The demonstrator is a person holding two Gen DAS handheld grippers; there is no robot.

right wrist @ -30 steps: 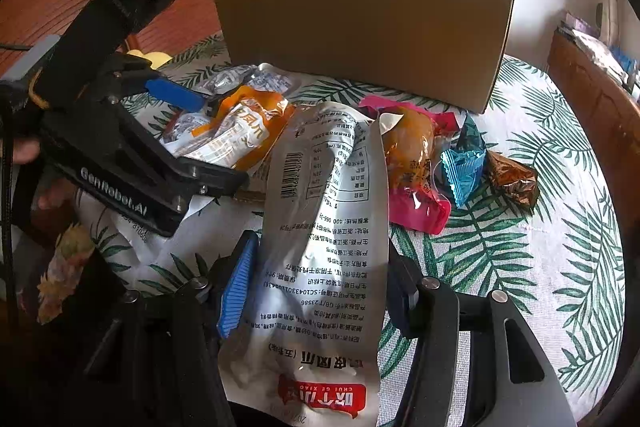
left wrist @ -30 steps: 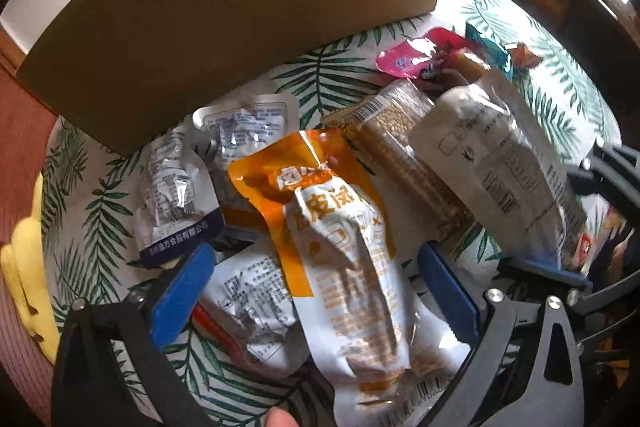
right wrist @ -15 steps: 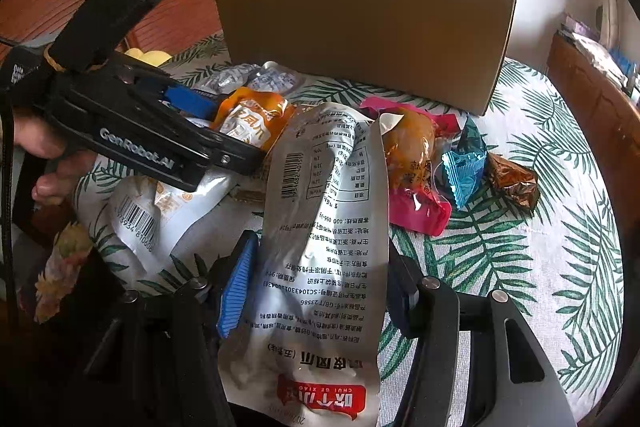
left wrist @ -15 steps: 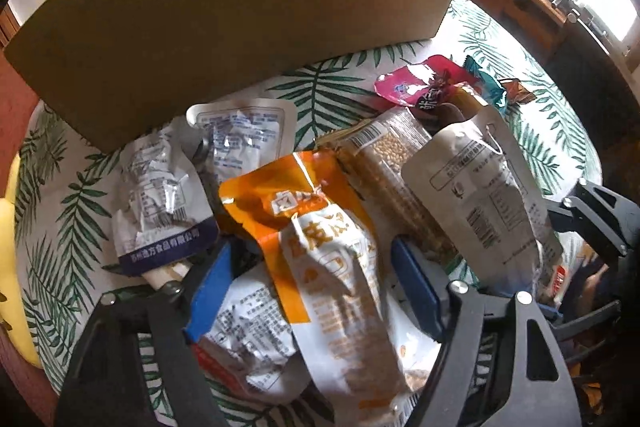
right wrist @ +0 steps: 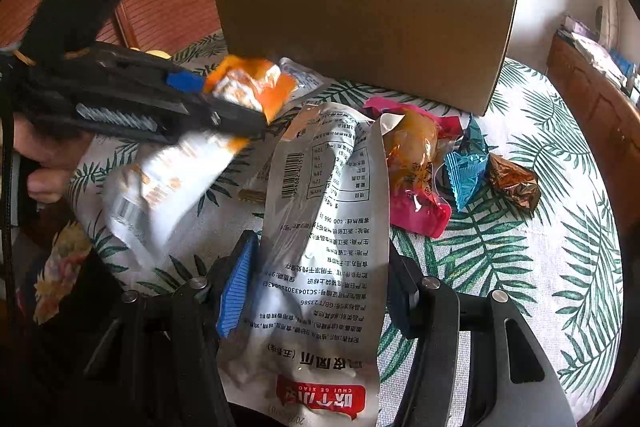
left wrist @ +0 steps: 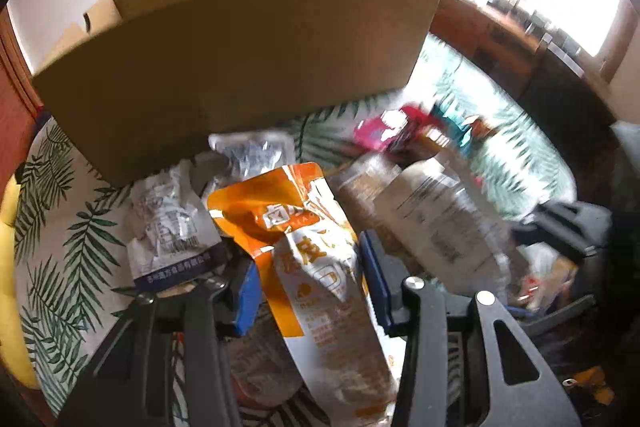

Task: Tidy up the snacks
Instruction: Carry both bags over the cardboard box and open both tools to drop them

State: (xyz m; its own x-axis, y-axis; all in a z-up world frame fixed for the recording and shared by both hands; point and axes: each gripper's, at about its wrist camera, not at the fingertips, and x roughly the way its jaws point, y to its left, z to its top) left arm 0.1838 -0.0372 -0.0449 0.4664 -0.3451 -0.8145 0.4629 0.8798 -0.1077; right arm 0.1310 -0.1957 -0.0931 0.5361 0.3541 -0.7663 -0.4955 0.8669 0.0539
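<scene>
My left gripper (left wrist: pixel 312 287) has an orange and white snack pouch (left wrist: pixel 320 267) between its blue pads; the jaws are closing and the pads press its sides. In the right wrist view this left gripper (right wrist: pixel 228 99) holds the orange pouch (right wrist: pixel 168 179) above the table, its lower end hanging free. My right gripper (right wrist: pixel 320 287) is shut on a silver pouch (right wrist: pixel 328 235) with a barcode and a red label, held still over the leaf-print tablecloth (right wrist: pixel 520 267). A brown cardboard box (right wrist: pixel 360 35) stands behind the snacks.
On the cloth lie a pink pouch (right wrist: pixel 416 187), a teal candy (right wrist: pixel 466 171) and a brown candy (right wrist: pixel 514 183). Silver packets (left wrist: pixel 172 223) rest near the cardboard box (left wrist: pixel 240 67). A hand (right wrist: pixel 40 163) grips the left tool. A wooden sideboard (right wrist: pixel 592 99) runs along the right.
The left gripper's jaws have narrowed from wide open onto the orange pouch and it has risen with the pouch, tilting up toward the box. The right gripper and silver pouch have not moved.
</scene>
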